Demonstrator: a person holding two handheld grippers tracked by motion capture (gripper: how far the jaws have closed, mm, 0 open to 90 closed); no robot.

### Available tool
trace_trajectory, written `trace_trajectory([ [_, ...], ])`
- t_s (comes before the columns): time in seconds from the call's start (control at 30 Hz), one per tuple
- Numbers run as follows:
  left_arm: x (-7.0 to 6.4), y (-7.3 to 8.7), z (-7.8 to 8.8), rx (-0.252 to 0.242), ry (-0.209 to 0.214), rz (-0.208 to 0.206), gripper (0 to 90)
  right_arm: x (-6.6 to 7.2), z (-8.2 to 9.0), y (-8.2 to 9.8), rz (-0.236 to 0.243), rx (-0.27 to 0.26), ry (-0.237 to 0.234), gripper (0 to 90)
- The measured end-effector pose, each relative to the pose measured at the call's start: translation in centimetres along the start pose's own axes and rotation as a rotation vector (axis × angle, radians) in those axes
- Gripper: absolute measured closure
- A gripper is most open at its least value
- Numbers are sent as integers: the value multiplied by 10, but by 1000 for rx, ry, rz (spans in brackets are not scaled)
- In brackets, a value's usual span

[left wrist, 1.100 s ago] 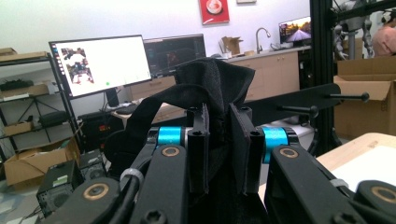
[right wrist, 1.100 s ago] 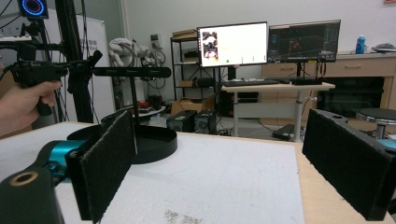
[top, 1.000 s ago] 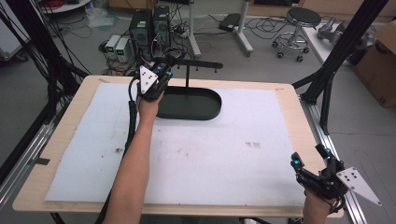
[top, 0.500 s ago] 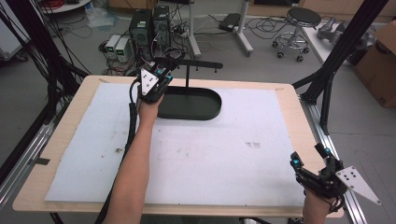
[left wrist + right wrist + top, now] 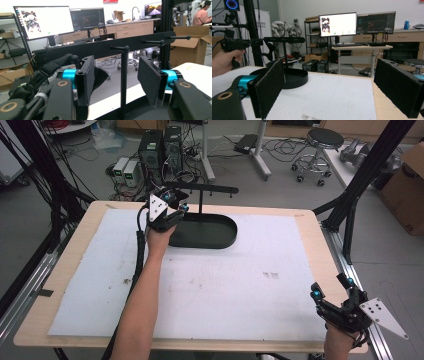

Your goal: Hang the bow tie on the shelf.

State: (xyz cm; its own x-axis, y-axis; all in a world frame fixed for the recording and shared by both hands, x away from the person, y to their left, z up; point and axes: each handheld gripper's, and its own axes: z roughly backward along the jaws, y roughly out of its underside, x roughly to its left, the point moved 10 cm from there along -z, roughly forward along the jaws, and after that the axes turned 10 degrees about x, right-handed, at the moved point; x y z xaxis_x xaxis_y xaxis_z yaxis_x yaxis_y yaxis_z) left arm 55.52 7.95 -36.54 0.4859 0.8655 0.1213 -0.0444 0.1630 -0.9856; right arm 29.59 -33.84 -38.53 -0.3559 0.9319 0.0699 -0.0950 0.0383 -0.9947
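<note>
The black stand (image 5: 202,227) sits at the desk's (image 5: 100,220) far edge, its upright post (image 5: 123,82) between the left gripper's (image 5: 117,82) released fingers, untouched. The right gripper (image 5: 332,302) hovers, fingers spread, well apart over the near right corner.

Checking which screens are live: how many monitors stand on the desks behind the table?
2: a bright white-screened monitor on the left and a dark-screened monitor right beside it; others may be hidden.

Left gripper (image 5: 172,205) and right gripper (image 5: 332,292): jaws apart.
</note>
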Motion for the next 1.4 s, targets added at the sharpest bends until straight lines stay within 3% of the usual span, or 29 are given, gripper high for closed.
trace_trajectory([
  [0.3, -6, -9, 39, -40, 8, -6, 346, 6, -3, -1, 9, 3, -11, 89],
  [0.47, -4, -21, 76, -98, 18, -3, 236, 8, -8, 3, 10, 14, -18, 89],
  [0.63, 3, -36, 115, -161, 18, 18, 174, 11, -11, 4, 17, 19, -25, 89],
  [0.77, 7, -41, 141, -180, 13, 45, 147, 13, -12, 4, 18, 17, -30, 89],
  [0.87, 12, -39, 159, -170, -2, 51, 86, 13, -13, 4, 14, 21, -29, 89],
  [1.17, 25, -22, 225, -154, -53, 55, 82, 14, -13, 3, 12, 17, -32, 89],
  [1.33, 31, 3, 258, -132, -82, 53, 82, 15, -14, 2, 22, 12, -32, 89],
  [1.4, 36, 15, 265, -115, -93, 73, 82, 15, -14, 4, 24, 21, -32, 89],
])
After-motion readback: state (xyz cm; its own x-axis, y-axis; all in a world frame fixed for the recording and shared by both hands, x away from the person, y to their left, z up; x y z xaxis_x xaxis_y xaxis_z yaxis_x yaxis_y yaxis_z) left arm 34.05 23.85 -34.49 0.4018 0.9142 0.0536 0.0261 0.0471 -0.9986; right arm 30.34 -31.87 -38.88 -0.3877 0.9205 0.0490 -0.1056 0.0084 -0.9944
